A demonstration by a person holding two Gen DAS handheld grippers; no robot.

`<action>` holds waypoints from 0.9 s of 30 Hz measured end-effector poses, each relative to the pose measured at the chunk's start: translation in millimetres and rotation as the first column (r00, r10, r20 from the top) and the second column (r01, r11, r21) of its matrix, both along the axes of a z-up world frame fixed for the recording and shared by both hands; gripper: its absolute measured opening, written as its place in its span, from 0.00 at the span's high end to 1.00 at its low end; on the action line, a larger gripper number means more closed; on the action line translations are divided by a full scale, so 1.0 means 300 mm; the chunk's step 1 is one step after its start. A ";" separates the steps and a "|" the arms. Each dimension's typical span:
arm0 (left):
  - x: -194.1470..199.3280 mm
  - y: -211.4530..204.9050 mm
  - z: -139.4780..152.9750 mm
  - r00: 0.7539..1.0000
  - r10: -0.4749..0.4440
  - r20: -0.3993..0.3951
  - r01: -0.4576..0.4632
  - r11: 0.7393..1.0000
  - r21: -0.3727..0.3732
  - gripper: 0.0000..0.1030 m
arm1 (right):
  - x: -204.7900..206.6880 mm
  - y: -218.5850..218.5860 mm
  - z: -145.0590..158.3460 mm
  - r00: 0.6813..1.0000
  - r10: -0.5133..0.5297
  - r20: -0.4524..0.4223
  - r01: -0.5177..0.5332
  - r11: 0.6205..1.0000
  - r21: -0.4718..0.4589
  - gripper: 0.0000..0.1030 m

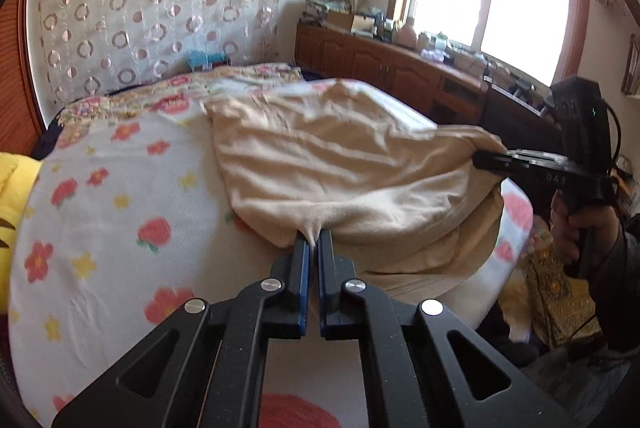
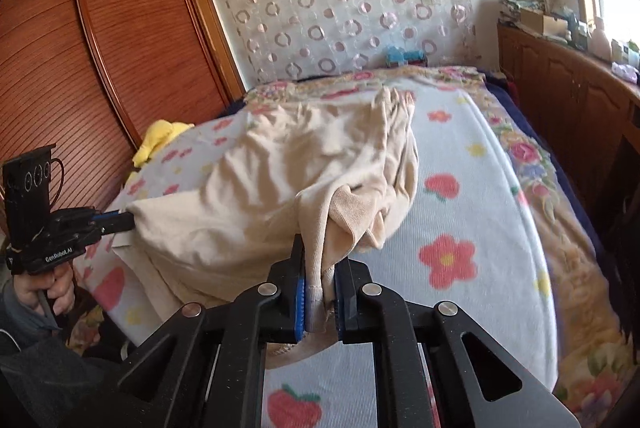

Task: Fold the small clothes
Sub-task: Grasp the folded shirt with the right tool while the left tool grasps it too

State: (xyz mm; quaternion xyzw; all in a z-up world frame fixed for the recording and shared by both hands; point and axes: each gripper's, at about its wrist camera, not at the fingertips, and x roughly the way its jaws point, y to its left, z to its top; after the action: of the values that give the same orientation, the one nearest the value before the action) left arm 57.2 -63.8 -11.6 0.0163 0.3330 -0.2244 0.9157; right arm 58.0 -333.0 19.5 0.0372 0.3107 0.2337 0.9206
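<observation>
A beige garment (image 1: pixel 336 156) lies spread on a bed with a white flowered blanket (image 1: pixel 120 196). My left gripper (image 1: pixel 314 238) is shut on the garment's near edge and pinches a small fold. My right gripper (image 2: pixel 320 260) is shut on another bunched edge of the same garment (image 2: pixel 280 180), lifted a little off the bed. Each gripper shows in the other's view: the right one (image 1: pixel 486 160) at the garment's right corner, the left one (image 2: pixel 126 222) at its left corner. The near part of the garment hangs between them, folded over.
A curtain-covered headboard (image 1: pixel 160 12) stands at the bed's far end. A wooden wardrobe (image 2: pixel 88 60) is on one side, a low wooden cabinet (image 1: pixel 380 64) with clutter under a window on the other. A yellow plush (image 2: pixel 160 136) lies by the wardrobe.
</observation>
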 end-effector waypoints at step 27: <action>0.776 0.058 0.036 0.993 0.112 -0.044 -0.112 0.994 0.003 0.96 | 0.635 0.160 0.083 0.999 -0.001 0.047 0.003 0.999 -0.046 0.90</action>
State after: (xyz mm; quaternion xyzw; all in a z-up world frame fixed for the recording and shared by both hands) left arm 289.9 -46.4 -0.8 -0.0069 0.3535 -0.1728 0.9193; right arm 248.6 -284.9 44.4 0.0109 0.2943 0.2266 0.9284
